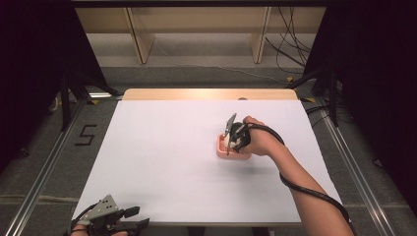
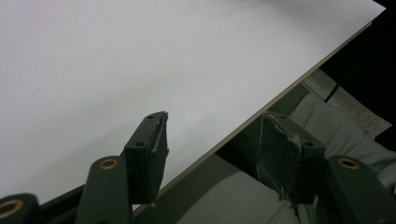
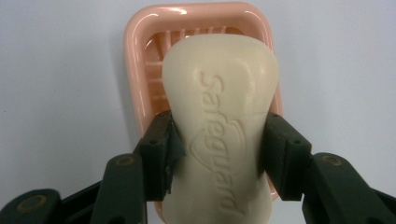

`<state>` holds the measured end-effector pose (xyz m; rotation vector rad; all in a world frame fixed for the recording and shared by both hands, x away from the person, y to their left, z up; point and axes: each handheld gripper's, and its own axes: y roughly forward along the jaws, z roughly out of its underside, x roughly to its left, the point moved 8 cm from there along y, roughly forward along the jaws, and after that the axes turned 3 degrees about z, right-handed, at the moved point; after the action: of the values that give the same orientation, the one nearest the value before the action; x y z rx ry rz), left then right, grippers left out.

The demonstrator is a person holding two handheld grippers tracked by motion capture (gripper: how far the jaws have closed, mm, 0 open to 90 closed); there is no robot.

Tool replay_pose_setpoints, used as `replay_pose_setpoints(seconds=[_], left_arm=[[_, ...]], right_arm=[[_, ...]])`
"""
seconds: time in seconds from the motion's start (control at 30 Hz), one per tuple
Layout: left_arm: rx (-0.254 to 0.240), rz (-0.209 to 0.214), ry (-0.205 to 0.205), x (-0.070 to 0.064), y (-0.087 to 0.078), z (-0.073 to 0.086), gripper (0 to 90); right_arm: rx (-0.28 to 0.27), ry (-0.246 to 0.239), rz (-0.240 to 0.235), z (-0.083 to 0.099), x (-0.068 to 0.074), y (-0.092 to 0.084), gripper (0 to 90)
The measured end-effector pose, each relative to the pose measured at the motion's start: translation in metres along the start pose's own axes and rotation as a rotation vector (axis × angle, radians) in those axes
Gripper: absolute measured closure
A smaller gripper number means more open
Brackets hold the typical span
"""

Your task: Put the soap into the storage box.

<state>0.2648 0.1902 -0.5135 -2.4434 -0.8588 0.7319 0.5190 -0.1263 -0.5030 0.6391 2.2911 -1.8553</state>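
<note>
One cream soap bar [image 3: 219, 135], stamped with raised lettering, clamped on its two long sides between the black jaws of the right gripper [image 3: 217, 154], pads pressed flat against it. Directly under the bar, a pink soap dish [image 3: 140, 60] with a ribbed floor, resting on the white tabletop [image 1: 162, 162]; whether the bar touches the dish floor or hangs just above it, hard to tell. From the high view, dish [image 1: 222, 149] and right gripper [image 1: 230, 140] together right of the tabletop's centre, nearer the right edge than the left, roughly midway between far and near edges. Right hand [image 1: 258, 137] wrapped around the gripper body, gripper pointing down onto the dish, black cable trailing back along the forearm. Well apart, at the near left corner of the tabletop, the left gripper [image 1: 135, 219] held low, jaws spread wide with nothing between them; in the left gripper view [image 2: 215, 149], one pad over the white surface, the other past the tabletop's edge.
</note>
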Motion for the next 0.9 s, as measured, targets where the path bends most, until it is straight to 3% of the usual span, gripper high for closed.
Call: replay_pose_setpoints(seconds=[0.07, 0.23, 0.3, 0.37, 0.43, 0.5, 0.67, 0.77, 0.83, 0.87, 0.9], left_arm=[[0.001, 0.001, -0.002, 0.000, 0.000, 0.000, 41.4], [-0.003, 0.000, 0.007, 0.000, 0.000, 0.000, 41.4], [0.000, 0.000, 0.001, 0.000, 0.000, 0.000, 41.4], [0.000, 0.001, -0.001, 0.000, 0.000, 0.000, 41.4], [-0.006, 0.000, 0.014, 0.000, 0.000, 0.000, 41.4], [0.001, 0.000, -0.002, 0.000, 0.000, 0.000, 41.4], [-0.005, -0.001, 0.005, 0.000, 0.000, 0.000, 41.4], [0.002, 0.001, -0.001, 0.000, 0.000, 0.000, 41.4], [-0.003, 0.002, 0.019, 0.000, 0.000, 0.000, 41.4], [-0.004, -0.005, 0.019, 0.001, 0.000, 0.000, 41.4], [-0.001, 0.001, 0.016, 0.000, 0.000, 0.000, 41.4]], right_arm=[[0.016, 0.035, -0.003, 0.001, 0.002, 0.000, 50.4], [0.013, 0.010, -0.005, -0.002, 0.000, 0.001, 50.4], [0.003, -0.026, -0.004, -0.003, -0.002, 0.004, 50.3], [0.014, 0.015, -0.011, -0.003, 0.000, 0.004, 50.3], [0.007, 0.004, -0.004, -0.004, -0.001, 0.004, 50.3], [0.015, 0.006, -0.004, -0.004, -0.001, 0.005, 50.3], [0.011, -0.004, -0.006, -0.004, -0.002, 0.009, 50.3], [0.011, 0.015, -0.011, -0.004, -0.002, 0.011, 50.2], [0.005, -0.011, -0.003, -0.005, -0.004, 0.011, 50.2], [0.014, 0.004, 0.003, -0.004, -0.004, 0.011, 50.2], [0.003, -0.020, 0.003, -0.006, -0.006, 0.012, 50.2]])
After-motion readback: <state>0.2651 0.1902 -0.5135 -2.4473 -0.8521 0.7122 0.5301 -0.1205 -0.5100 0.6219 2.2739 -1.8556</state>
